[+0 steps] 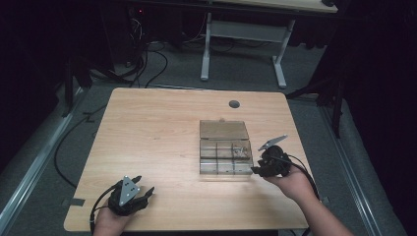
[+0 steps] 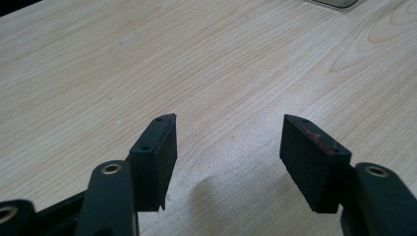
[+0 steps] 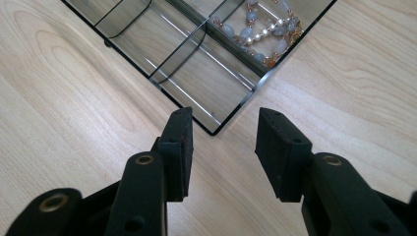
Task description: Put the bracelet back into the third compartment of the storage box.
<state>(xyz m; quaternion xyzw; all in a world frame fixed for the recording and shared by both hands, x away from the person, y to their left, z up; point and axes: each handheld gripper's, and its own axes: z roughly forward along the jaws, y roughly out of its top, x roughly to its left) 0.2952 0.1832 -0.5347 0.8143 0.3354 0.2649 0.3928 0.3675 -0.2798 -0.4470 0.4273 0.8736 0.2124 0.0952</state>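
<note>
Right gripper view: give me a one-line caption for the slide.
Open right gripper poised at the near corner of a clear compartment box, a beaded bracelet lying in one compartment.

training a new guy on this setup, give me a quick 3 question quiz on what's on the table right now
1. True or false: the lid of the clear compartment box stands open.
2. What lies in the box's far right compartment? A beaded jewellery, B screws, C coins
3. What do the right gripper jaws point at?

Key: 1 true. 2 A, the beaded jewellery. 3 the box's near corner, jaws open, nothing between them.
</note>
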